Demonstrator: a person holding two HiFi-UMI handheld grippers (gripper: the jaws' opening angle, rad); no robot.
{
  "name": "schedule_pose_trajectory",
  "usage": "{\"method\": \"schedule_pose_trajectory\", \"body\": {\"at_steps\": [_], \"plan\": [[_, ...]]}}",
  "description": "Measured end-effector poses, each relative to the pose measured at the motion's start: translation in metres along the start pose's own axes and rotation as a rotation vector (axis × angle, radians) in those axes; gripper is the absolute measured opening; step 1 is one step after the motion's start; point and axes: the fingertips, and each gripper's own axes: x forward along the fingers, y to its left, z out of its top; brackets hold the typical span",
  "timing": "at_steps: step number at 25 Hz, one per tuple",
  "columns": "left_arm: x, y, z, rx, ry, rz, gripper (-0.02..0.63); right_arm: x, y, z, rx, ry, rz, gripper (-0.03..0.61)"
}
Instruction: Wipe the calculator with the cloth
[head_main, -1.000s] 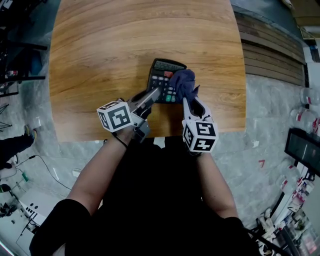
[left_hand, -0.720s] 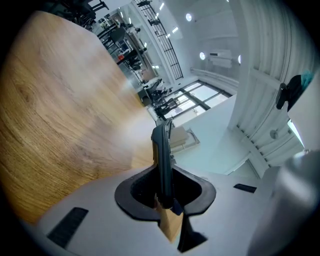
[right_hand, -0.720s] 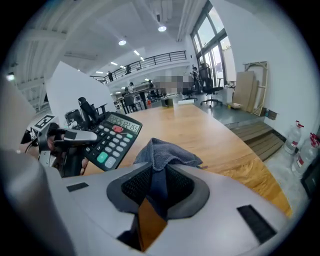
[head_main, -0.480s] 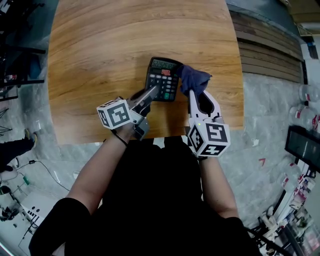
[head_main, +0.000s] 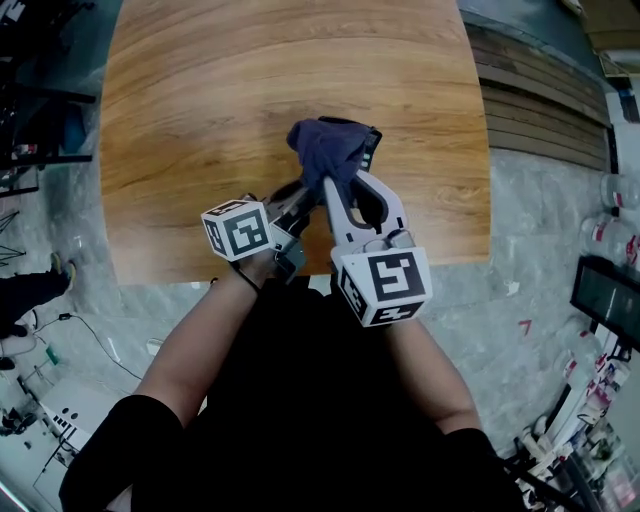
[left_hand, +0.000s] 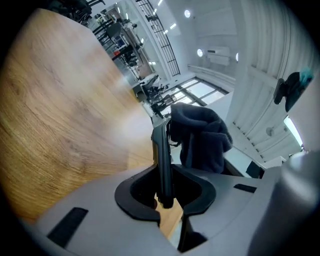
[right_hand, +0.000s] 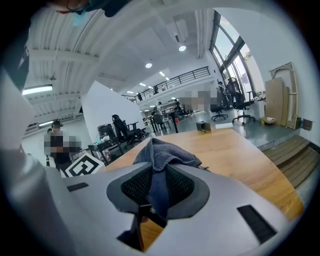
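Observation:
The black calculator (head_main: 366, 141) lies on the wooden table (head_main: 200, 120); only its far right corner shows in the head view. My left gripper (head_main: 297, 196) is shut on its near edge, and in the left gripper view the calculator (left_hand: 162, 160) stands edge-on between the jaws. My right gripper (head_main: 330, 172) is shut on the dark blue cloth (head_main: 320, 148) and holds it up above the calculator. The cloth (right_hand: 167, 152) bunches out past the right jaws. It also shows in the left gripper view as a dark bundle (left_hand: 201, 137) just right of the calculator.
The table's near edge (head_main: 180, 270) runs right under both hands. Wooden steps (head_main: 545, 100) lie to the right of the table and grey floor surrounds it. A small dark box (right_hand: 202, 126) sits at the table's far end. The left gripper's marker cube (right_hand: 82, 167) shows beside the right jaws.
The right gripper has risen and swung left with the cloth, from beside the calculator to above it, hiding most of it. The left gripper has kept its hold and place.

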Motion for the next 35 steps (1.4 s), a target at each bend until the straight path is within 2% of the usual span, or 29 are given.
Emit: {"method": "schedule_pose_trajectory", "body": {"at_steps": [7, 10, 13, 16, 22, 26, 30, 35], "plan": [[-0.003, -0.001, 0.002, -0.006, -0.003, -0.011, 0.069, 0.012, -0.006, -0.044, 0.009, 0.097, -0.009, 0.077], [-0.006, -0.001, 0.005, -0.028, -0.018, -0.022, 0.069, 0.014, -0.016, -0.054, 0.026, 0.126, -0.03, 0.077], [-0.005, -0.001, 0.009, -0.016, -0.023, -0.02, 0.069, 0.009, -0.034, -0.072, 0.019, 0.163, -0.063, 0.077], [-0.007, 0.002, 0.017, -0.001, -0.026, -0.016, 0.069, 0.004, -0.052, -0.09, 0.018, 0.198, -0.115, 0.077], [-0.013, 0.001, 0.035, -0.021, -0.08, -0.036, 0.069, -0.016, -0.108, -0.129, 0.089, 0.28, -0.261, 0.077], [-0.011, -0.014, 0.039, -0.011, -0.091, -0.064, 0.069, -0.034, -0.122, -0.131, 0.093, 0.267, -0.31, 0.077], [-0.011, -0.021, 0.041, -0.073, -0.111, -0.102, 0.069, -0.04, -0.128, -0.124, 0.07, 0.24, -0.333, 0.077], [-0.011, -0.041, 0.036, -0.118, -0.092, -0.168, 0.069, -0.047, -0.132, -0.092, -0.038, 0.08, -0.359, 0.077]]}}
